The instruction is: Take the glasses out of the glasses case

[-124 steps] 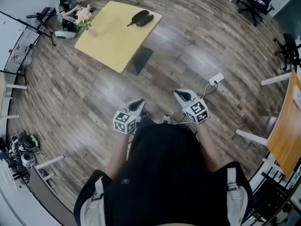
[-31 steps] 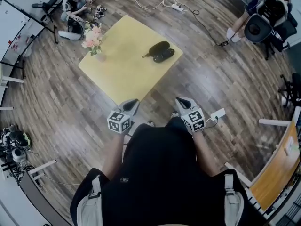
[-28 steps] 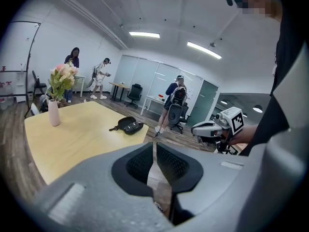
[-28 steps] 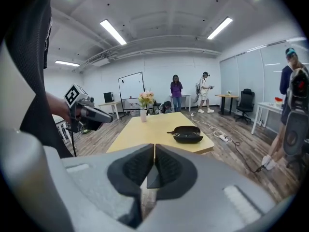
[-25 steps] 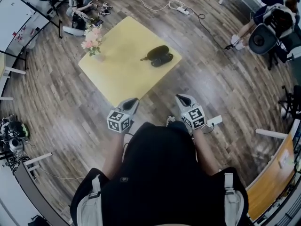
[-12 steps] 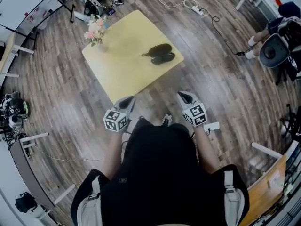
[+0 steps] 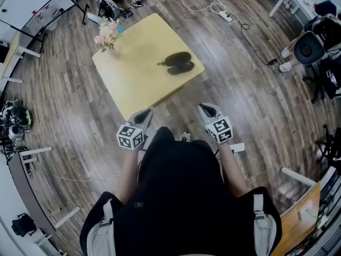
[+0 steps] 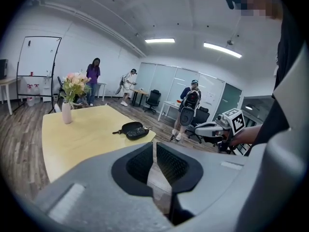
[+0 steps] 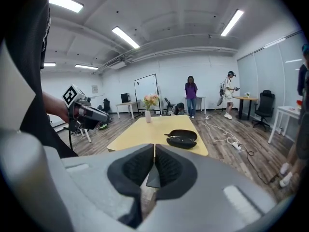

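Worktop (image 7: 133, 73): yellow and square, set cornerwise to the person. Its near corner is found just ahead of the left gripper (image 7: 144, 114). Bare wood floor (image 7: 69, 116) is seen along all four edges, with the widest open stretch on the right, between the worktop and a chair (image 7: 311, 42).

Floor clutter: a cable with a power strip (image 7: 226, 16) is laid well beyond the far right edge. A white box (image 7: 237, 148) is placed just beside the person's right arm. Gear is heaped past the far corner.

Vase of flowers (image 7: 106, 34): stood upright at the worktop's far left corner, well apart from the case.

Case (image 7: 176, 64): black and lying open, its two halves side by side. It is placed near the worktop's right corner, close to the edge, with bare worktop between it and the near corner. The glasses cannot be made out from the case at this size.

Left gripper: held low by the near corner. In its own view the fingers (image 8: 137, 164) are seen closed together with nothing between them. The case (image 8: 133, 129) is seen well ahead, left of the finger line.

Right gripper (image 7: 205, 109): held over the floor, right of the worktop's near edge. Its fingers (image 9: 133, 170) are closed together on nothing. The case (image 9: 182, 138) is seen well ahead and slightly right of them.
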The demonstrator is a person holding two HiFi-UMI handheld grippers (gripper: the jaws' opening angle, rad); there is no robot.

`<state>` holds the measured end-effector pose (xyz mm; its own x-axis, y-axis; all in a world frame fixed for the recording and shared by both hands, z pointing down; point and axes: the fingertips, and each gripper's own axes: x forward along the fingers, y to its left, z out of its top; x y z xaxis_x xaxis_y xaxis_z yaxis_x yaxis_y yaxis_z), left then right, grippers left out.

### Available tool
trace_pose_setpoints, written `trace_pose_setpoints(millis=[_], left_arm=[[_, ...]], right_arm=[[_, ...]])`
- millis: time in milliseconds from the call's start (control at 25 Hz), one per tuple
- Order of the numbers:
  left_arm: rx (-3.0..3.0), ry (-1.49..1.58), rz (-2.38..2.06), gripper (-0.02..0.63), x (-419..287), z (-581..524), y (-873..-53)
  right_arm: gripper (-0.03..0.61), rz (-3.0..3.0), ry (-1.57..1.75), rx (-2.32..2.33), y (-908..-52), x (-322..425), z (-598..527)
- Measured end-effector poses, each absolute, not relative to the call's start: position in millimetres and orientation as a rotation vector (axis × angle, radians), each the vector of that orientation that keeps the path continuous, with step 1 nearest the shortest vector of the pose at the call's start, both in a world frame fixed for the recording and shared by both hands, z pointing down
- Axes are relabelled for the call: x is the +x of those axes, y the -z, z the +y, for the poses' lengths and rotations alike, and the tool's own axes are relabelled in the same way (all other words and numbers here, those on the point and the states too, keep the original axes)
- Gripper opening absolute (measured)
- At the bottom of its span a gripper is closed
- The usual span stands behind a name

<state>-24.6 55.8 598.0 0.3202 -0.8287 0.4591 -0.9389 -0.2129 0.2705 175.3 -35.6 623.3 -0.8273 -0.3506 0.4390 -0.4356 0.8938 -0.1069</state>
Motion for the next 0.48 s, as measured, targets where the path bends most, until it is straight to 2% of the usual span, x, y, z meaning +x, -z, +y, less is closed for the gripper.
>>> trace_pose_setpoints(millis=[480], left_arm=[[2.080,-0.288,-1.518,0.032,-16.6,36.3,-608.8]], right_arm=[[0.009,-2.595,-0.332,0.592,-638.7,195.2,-40.2]])
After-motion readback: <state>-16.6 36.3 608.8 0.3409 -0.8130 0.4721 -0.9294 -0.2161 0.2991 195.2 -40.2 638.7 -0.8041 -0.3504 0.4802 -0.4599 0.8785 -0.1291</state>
